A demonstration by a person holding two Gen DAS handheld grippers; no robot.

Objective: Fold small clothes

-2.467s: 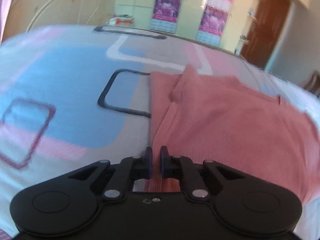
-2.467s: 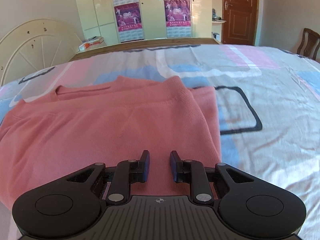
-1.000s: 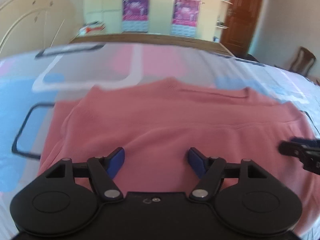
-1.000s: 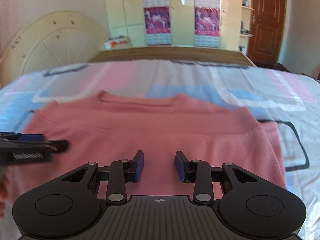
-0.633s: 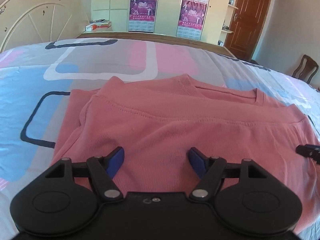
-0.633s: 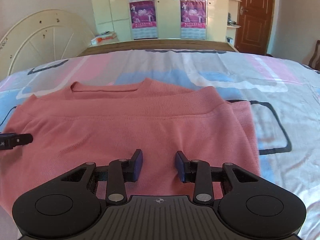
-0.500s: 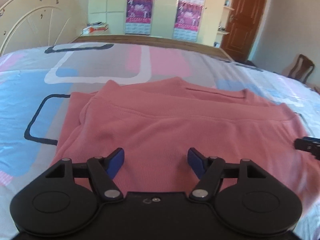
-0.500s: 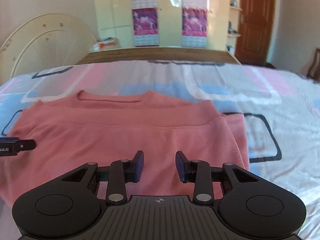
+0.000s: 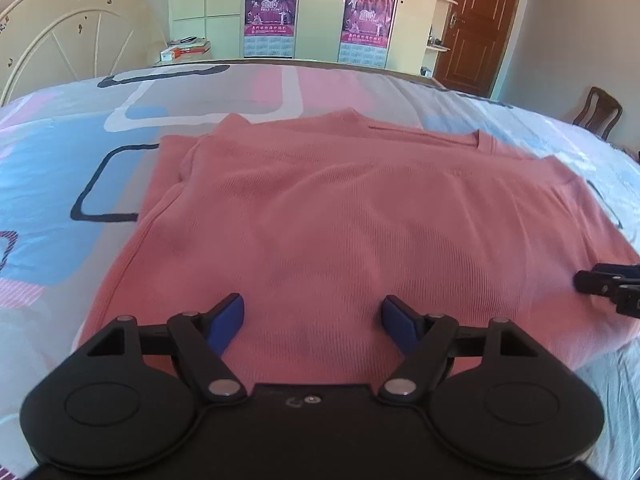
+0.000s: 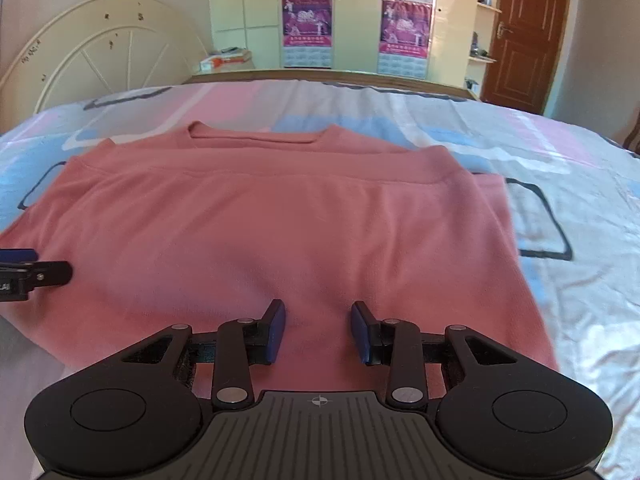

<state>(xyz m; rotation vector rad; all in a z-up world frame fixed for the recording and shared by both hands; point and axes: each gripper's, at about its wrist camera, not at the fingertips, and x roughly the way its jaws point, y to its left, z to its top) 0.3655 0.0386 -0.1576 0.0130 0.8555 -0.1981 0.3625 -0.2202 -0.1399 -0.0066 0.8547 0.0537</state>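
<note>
Left tongs [image 9: 312,318], foreground of the left wrist view: the blue pads stand wide apart and are opening further, with nothing pinched; only the flat cloth of the pink sweater [image 9: 360,220] lies below the gap. Right tongs [image 10: 318,330], foreground of the right wrist view: the pads are spread more narrowly and hold nothing, hovering over the sweater's near fold edge. Each pair of tongs also shows at the margin of the other's view.

The sweater lies on the bed [image 10: 560,152], roughly midway across the patterned bedspread, already doubled: the ribbed hem [image 10: 280,170] rests just short of the neckline [image 10: 252,136], and tucked layers peek out at both sides. The far edge of the bed meets the wooden footboard [image 10: 328,76].

The step in hand appears to be the next fold, probably side to side. To do it well, each pair of tongs should likely descend at one edge of the sweater and close on all layers together, not the top one alone. Both should then lift evenly and carry the edge across, so that the earlier fold does not slide open.
</note>
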